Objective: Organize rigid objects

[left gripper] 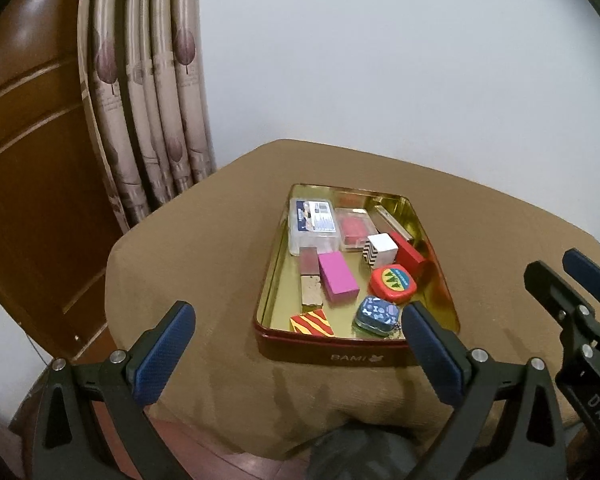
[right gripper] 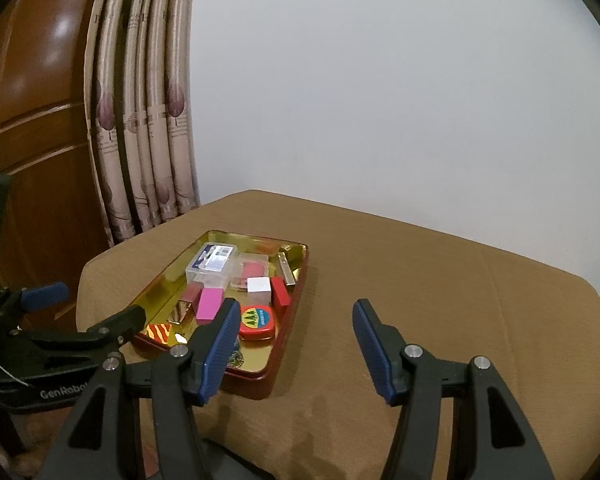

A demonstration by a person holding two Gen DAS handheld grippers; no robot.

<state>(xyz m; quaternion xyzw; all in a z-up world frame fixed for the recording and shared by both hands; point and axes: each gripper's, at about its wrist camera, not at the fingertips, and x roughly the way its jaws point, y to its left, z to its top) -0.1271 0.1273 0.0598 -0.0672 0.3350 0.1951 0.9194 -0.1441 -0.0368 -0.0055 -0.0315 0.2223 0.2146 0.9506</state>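
A desk point(left gripper: 204, 248) draped in tan woven cloth fills both views, and near its middle sits the shallow red metal tin with a gold inside point(left gripper: 324, 354), where every one of the rigid objects now lies. I hold both tools back at the near edge. My left hand-held gripper point(left gripper: 300, 360) is released, its blue pads standing wide apart with nothing between them, framing the tin's near wall. My right hand-held gripper point(right gripper: 292, 350) is likewise released and bare, hovering over bare cloth just beside the tin's right wall.

Inside, from large to small: a clear plastic lidded case with a printed label point(left gripper: 312, 226) at the far left, a magenta rectangular block point(left gripper: 338, 282) in the middle, a red rounded tin with a yellow-and-green badge point(left gripper: 393, 283), a white cube with a striped side point(left gripper: 381, 249), a small blue patterned tin point(left gripper: 377, 315) and a red-and-yellow striped block point(left gripper: 312, 323) against the near wall.

I judge the gathering step all but finished, since I see nothing loose on the cloth. The next move, to my mind, calls for either straightening the crowded pieces or pulling both tools clear.
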